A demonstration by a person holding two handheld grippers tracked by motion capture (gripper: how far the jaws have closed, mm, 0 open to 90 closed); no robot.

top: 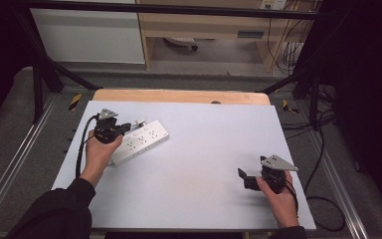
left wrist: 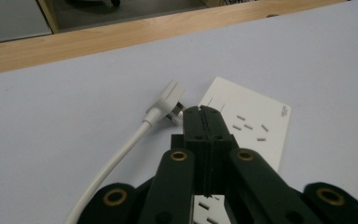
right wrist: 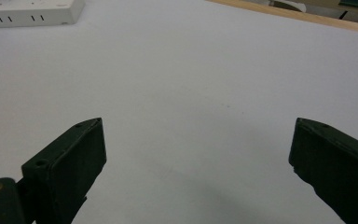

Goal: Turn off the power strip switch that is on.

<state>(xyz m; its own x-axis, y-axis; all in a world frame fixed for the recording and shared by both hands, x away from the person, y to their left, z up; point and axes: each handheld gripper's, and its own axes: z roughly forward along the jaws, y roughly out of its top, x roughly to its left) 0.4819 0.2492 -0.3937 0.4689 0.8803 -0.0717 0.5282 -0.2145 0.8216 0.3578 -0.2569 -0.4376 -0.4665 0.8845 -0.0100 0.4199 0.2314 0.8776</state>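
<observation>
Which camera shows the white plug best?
The left gripper view: the plug lies close and sharp on the table beside the power strip. In the high view it is tiny. The right gripper view catches the strip's corner.

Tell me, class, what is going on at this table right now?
A person works at a table with tongs in each hand. The left tongs, jaws shut together with nothing between them, hang over a white power strip, close beside its white plug and cord, which lie on the table. The right tongs stand wide open over bare tabletop, well away from the strip.
</observation>
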